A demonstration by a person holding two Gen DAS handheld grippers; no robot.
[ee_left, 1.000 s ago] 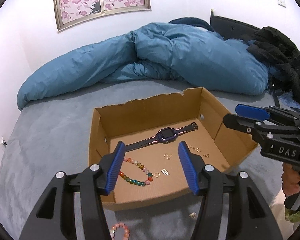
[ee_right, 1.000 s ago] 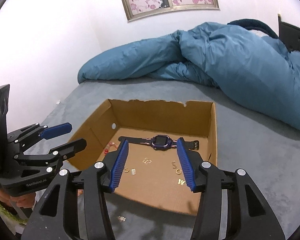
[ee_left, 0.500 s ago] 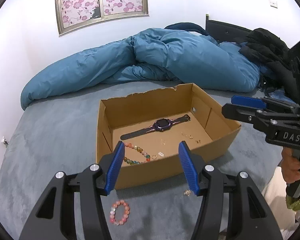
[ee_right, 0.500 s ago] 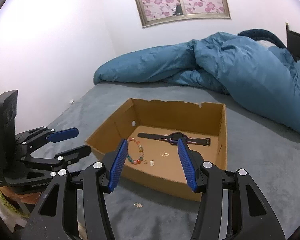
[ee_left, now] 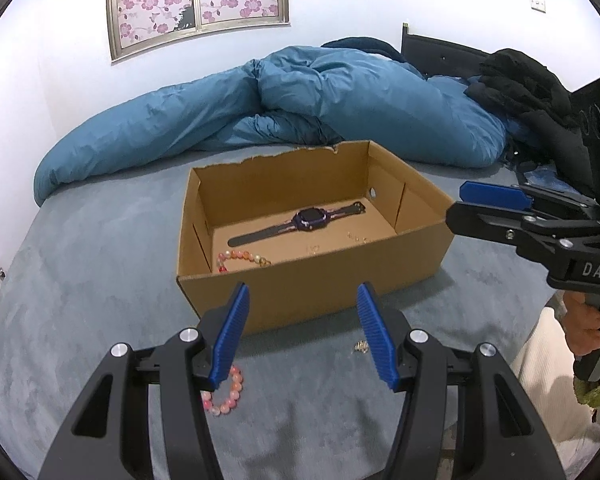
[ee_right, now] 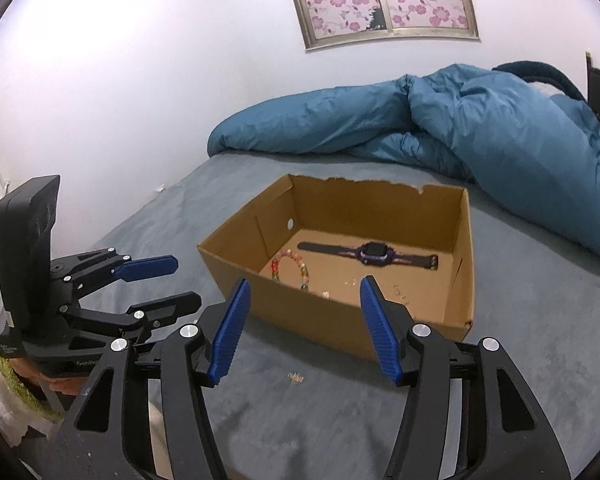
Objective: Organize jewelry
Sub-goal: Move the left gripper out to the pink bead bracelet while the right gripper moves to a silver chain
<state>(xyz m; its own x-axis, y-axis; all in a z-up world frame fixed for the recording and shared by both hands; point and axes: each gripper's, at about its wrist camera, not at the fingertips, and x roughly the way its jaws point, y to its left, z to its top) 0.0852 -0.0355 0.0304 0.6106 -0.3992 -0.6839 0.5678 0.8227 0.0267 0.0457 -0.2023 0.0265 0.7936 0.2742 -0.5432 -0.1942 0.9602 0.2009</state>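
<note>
Left wrist view: bed (ee_left: pixel 80 280) carries the cardboard box (ee_left: pixel 312 296) just beyond the left gripper (ee_left: pixel 302 332), jaws wide and empty. Pink bracelet (ee_left: pixel 224 394) lies beneath the left jaw; small gold piece (ee_left: pixel 361 346) beside the right jaw. Right gripper (ee_right: pixel 304 324) likewise spread, empty, box ahead.

Even, bright indoor light, no glare. Soft shadows under the left gripper (ee_left: pixel 302 334). Fisheye bends edges, dark corners. Slight blur beyond the fingers.
</note>
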